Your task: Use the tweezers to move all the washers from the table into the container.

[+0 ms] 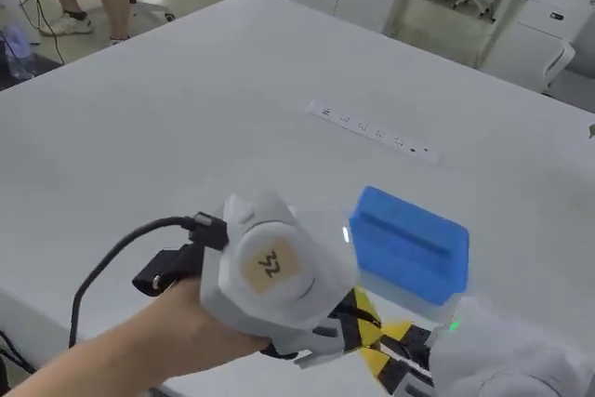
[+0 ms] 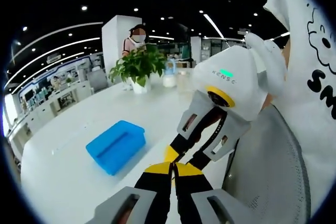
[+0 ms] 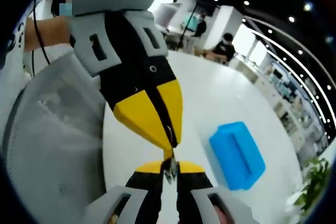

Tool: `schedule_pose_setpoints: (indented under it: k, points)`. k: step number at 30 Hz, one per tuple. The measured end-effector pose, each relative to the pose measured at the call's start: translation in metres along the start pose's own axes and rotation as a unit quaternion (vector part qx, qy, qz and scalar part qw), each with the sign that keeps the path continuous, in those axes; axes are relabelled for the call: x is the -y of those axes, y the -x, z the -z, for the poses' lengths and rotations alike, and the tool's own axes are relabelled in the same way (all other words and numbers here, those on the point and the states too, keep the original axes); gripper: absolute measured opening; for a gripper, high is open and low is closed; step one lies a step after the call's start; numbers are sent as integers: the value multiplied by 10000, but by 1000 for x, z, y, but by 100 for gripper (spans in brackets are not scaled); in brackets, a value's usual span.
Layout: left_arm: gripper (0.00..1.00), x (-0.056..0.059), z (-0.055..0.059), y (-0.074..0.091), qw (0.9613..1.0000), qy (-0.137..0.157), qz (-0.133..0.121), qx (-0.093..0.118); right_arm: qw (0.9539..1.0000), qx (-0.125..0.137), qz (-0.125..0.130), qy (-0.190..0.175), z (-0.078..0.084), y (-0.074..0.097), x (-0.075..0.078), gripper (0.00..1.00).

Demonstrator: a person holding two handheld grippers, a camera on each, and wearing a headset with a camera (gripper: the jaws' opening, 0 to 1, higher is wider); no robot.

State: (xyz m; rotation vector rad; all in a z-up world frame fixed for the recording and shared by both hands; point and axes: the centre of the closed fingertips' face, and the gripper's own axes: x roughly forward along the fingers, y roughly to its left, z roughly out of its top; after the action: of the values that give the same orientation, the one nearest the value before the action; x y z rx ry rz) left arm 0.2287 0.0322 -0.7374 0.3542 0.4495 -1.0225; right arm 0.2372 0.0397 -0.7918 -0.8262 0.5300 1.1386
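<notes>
Head view showed the blue container [image 1: 414,244] resting on the white table [image 1: 186,118], just beyond both grippers, with a power strip [image 1: 372,130] farther off. The left gripper [image 1: 367,323], jaws together, pointed at the right gripper [image 1: 402,364], and their tips almost touched. The right gripper's jaws were drawn together too, with a thin dark sliver [image 3: 169,171] at their tips, too small to identify.

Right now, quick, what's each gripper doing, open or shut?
Left gripper: shut, holding nothing that I can tell.
Right gripper: shut on a thin metal piece, likely the tweezers.
</notes>
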Motion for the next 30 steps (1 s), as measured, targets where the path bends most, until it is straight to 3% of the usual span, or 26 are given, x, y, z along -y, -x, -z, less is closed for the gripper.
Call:
schedule_pose_setpoints:
  k: [4,10,15,19,25,27,30]
  points:
    - [0,2,9,-12,9994,-183,241,-167,9998,-172,21,6,14,-6,-1,6]
    - [0,-4,26,-25,9951,-753,369,-531,9984,-268,146,-480,28,-10,11,7]
    - [0,-4,37,-33,9935,-838,438,-637,9970,-342,44,-692,36,-20,8,8]
    - [0,-10,52,-37,9911,-883,471,-877,9965,-378,20,-739,39,-27,5,8]
    - [0,-18,66,-36,9903,-839,487,-991,9907,-105,-80,-1357,35,-27,5,10]
    - [0,-19,71,-37,9877,-962,593,-1077,9875,-62,-176,-1566,35,-25,2,13]
    - [0,-21,74,-40,9860,-1042,645,-1132,9863,-35,-135,-1645,37,-19,3,16]
